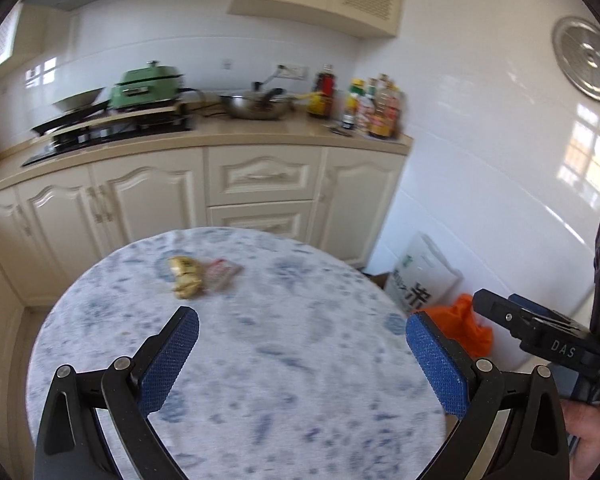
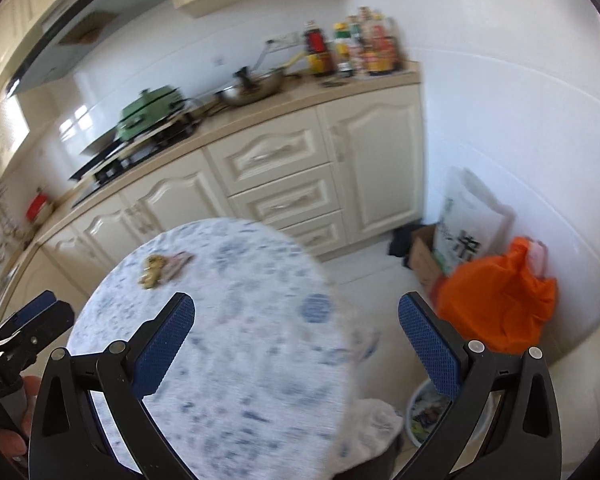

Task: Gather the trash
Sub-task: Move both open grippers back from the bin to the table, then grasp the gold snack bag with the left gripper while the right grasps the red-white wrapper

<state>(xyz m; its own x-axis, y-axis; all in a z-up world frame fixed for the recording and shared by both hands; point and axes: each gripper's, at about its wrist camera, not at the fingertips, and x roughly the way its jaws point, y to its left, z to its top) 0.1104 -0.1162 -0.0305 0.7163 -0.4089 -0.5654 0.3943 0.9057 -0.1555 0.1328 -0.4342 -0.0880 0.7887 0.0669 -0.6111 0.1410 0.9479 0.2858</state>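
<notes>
The gold wrapper (image 1: 185, 278) lies on the table (image 1: 300, 360) ahead-left of the left gripper (image 1: 302, 344), the nearer tool; both grippers are wide open and empty.

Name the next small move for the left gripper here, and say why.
Probably reach the left gripper forward toward the gold wrapper on the table: its jaws are wide open and empty, and the wrapper lies ahead, beside a pinkish wrapper.

Wrappers (image 1: 200, 276) blurred, type unclear.
</notes>
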